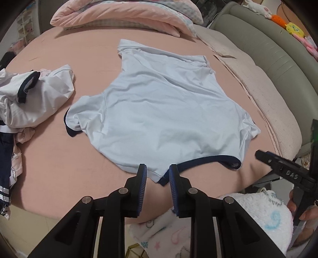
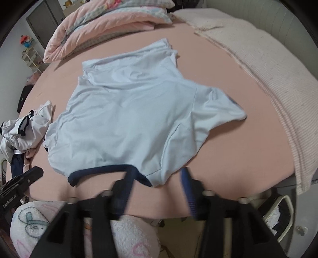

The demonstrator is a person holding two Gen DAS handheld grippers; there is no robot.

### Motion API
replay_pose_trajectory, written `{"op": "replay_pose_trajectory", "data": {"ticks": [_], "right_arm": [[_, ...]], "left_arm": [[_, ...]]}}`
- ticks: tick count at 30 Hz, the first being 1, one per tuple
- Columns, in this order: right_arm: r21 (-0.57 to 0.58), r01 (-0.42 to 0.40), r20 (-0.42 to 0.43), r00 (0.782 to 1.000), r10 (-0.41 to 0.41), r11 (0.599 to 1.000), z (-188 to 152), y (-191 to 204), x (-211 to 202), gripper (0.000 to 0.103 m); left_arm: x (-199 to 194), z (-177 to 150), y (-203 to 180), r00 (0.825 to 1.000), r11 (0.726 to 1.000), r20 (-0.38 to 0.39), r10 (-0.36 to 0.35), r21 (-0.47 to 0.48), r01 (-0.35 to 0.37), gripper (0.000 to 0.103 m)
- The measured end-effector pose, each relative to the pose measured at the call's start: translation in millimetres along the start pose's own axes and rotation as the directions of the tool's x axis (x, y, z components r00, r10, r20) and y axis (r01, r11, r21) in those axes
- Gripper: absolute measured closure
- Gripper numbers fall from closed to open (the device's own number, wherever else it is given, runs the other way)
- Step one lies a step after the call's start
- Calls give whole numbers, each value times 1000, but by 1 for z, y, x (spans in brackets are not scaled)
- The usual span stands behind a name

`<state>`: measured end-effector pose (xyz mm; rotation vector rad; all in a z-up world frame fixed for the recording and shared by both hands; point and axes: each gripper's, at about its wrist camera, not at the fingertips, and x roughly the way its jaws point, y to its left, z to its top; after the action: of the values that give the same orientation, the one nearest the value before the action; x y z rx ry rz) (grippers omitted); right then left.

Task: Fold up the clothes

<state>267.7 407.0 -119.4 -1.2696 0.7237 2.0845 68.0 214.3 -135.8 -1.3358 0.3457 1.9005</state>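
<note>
Left gripper (image 1: 158, 174) jaws narrow, neck corner of pale blue shirt (image 1: 159, 103) between pads, pinch not closed. Right gripper (image 2: 157, 178) wide, blurred, navy collar (image 2: 103, 171) at its 11 o'clock. Shirt spread flat on pink bed (image 1: 59, 162), both sleeves out, no fold visible. Crumpled clothes pile (image 1: 33, 99) at 9 o'clock, unfolded.

Shirt (image 1: 159, 107) flat mid-frame on bed (image 1: 69, 158), clothes pile (image 1: 29, 103) at left edge, folded quilt (image 1: 123, 15) along top.
</note>
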Motion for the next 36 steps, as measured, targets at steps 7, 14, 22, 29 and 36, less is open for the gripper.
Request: {"op": "replay_pose_trajectory", "data": {"ticks": [7, 14, 22, 29, 36], "right_arm": [[102, -36, -2, 999, 36, 994, 4, -21, -4, 44], [177, -16, -30, 999, 21, 984, 5, -40, 6, 44], [210, -8, -16, 1000, 12, 978, 14, -47, 7, 44], [222, -8, -28, 1000, 14, 975, 20, -49, 8, 44], [274, -5, -44, 999, 17, 962, 17, -67, 17, 44]], "left_arm": [[6, 0, 0, 999, 1000, -32, 8, -9, -8, 78], [12, 6, 14, 998, 997, -38, 54, -56, -56, 70], [15, 18, 30, 998, 989, -42, 44, -138, -50, 65], [16, 25, 39, 997, 987, -42, 60, -146, -66, 64], [24, 27, 53, 992, 979, -57, 115, -160, -123, 64]]}}
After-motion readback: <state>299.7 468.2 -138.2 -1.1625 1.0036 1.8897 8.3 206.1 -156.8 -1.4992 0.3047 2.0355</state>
